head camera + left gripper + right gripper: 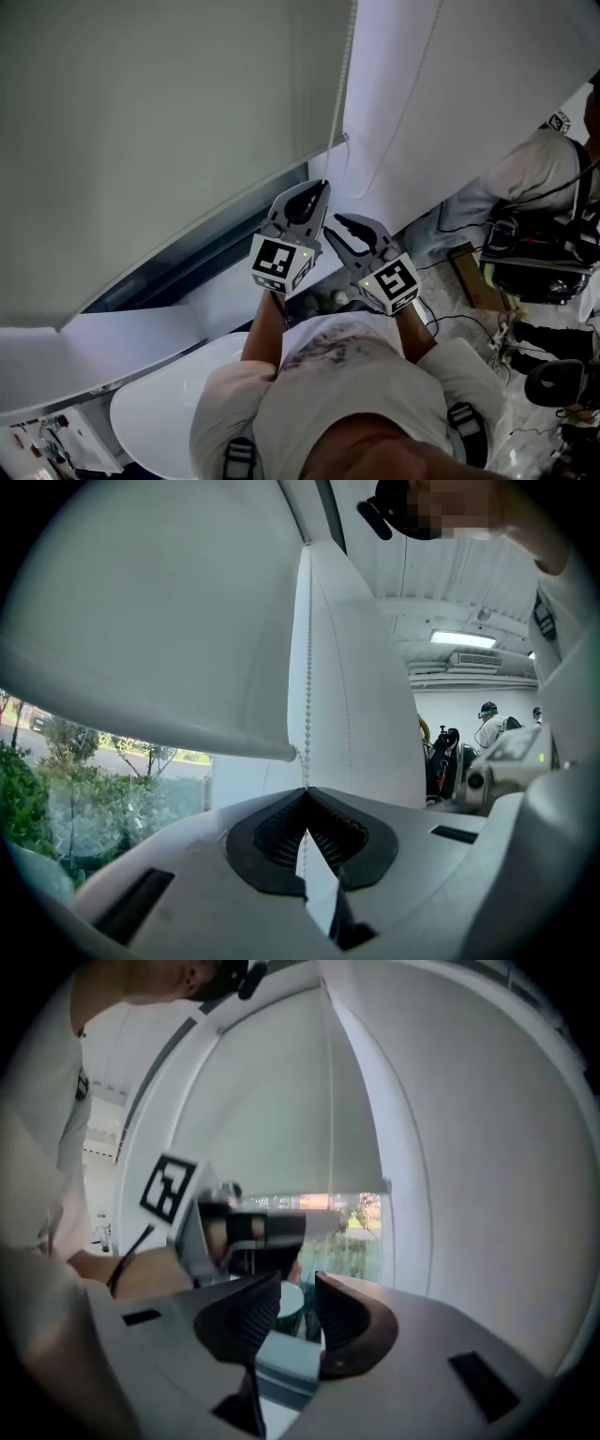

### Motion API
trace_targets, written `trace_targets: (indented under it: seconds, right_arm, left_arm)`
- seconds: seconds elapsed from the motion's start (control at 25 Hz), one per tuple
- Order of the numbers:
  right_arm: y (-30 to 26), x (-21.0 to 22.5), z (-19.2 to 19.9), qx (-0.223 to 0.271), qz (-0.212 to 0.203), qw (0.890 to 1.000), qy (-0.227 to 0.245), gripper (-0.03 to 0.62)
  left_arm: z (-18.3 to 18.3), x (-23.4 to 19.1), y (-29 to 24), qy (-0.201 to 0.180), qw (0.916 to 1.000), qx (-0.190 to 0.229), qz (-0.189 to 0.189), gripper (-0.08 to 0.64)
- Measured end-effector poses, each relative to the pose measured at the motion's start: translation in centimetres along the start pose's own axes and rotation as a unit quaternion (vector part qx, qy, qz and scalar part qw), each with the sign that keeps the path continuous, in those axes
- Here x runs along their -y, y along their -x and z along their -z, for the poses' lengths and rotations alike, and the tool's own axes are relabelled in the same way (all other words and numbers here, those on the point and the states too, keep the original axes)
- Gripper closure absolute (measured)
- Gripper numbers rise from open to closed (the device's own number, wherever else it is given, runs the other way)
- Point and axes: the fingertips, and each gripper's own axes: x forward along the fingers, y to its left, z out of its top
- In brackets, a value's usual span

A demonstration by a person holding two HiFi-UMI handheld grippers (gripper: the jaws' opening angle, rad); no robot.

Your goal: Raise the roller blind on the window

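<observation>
We see the roller blind [169, 141] covering most of the window, and its bottom edge [206, 230] runs slanted across the head view, with a dark strip of window frame [187, 272] open under it. In the left gripper view the same bottom edge hangs above the bare glass [94, 799], through which green bushes show. The bead chain [343, 75] hangs along the right edge of the blind, between the fabric and the white wall [450, 94] beside it. The left gripper [322, 190] points level at this chain, and in its own view its jaws are pressed together on the bead chain [307, 667], which comes straight down into the dark pads [281, 836]. The right gripper [339, 221] is just beside the left one, on its right. Its jaws stand apart with a clear gap, and we see nothing gripped between them, although this view is blurred. Free room for moving is mainly upward along the chain. The wall closes the right side near the chain, and a white sill [84, 352] and a rounded white table top [150, 412] lie below the window at the person's left. Farther right, well apart from the grippers, another person in white [534, 169] stands among cables and dark equipment [525, 262] on the floor.
</observation>
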Motion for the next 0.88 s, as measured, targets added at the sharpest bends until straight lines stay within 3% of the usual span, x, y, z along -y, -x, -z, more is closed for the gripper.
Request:
trace_targets:
  seconds: [0.12,0.28,0.56,0.8,0.88]
  right_arm:
    - [0.8,1.0,-6.4,0.06,0.011,0.998,0.022,0.426]
    - [0.4,2.5,-12.6,0.101,0.02,0.994,0.047,0.426]
    - [0.7,5.1,-21.3,0.15,0.034,0.988,0.028,0.448]
    - [-0.6,5.1,-24.8,0.149,0.023,0.988,0.028,0.471]
    - [-0.5,5.0,-24.9,0.15,0.018,0.988,0.022,0.515]
  left_arm:
    - [-0.1,0.2,-0.1,0.003,1.0,-0.002,-0.002,0.554]
    - [0.4,0.6,-0.1,0.001,1.0,-0.003,0.005,0.554]
    - [1.2,0.6,-0.2,-0.005,0.9999,-0.01,0.004,0.554]
    - [3.4,0.4,0.6,0.011,0.9996,-0.026,0.003,0.555]
    - [3.5,0.7,0.5,0.013,0.9996,-0.025,0.003,0.554]
